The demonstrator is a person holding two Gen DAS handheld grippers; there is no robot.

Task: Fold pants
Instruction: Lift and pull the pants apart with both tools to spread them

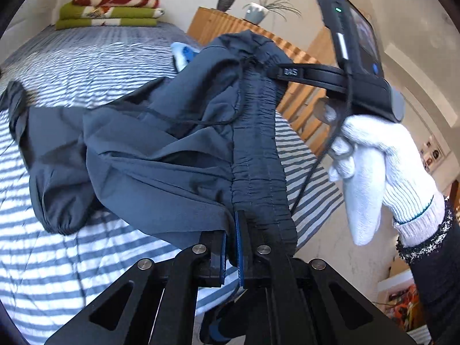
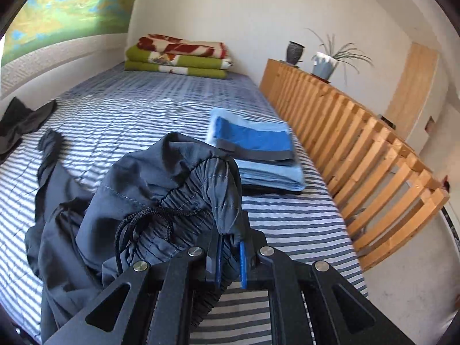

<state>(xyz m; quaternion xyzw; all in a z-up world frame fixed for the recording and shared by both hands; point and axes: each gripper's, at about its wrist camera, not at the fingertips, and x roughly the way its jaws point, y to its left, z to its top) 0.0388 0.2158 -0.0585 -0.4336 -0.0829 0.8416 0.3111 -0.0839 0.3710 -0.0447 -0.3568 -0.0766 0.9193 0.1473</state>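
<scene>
Dark pants [image 1: 161, 149] hang bunched above a striped bed [image 1: 72, 57], waistband stretched lower centre to upper right between the left tool [image 1: 231, 247] and right tool [image 2: 230, 256], both clamped on it; folded blue clothes [image 2: 258, 149] lie beyond, beside a slatted wooden rail [image 2: 359, 143].

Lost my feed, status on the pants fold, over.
Left claw and right claw both shut on waistband. Dark pants lifted, legs trailing on striped bed. Folded blue stack lies ahead; nothing blocking.

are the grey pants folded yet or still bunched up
Still bunched. The grey pants hang crumpled from their waistband, clamped by the left gripper and right gripper above the striped bed.
</scene>
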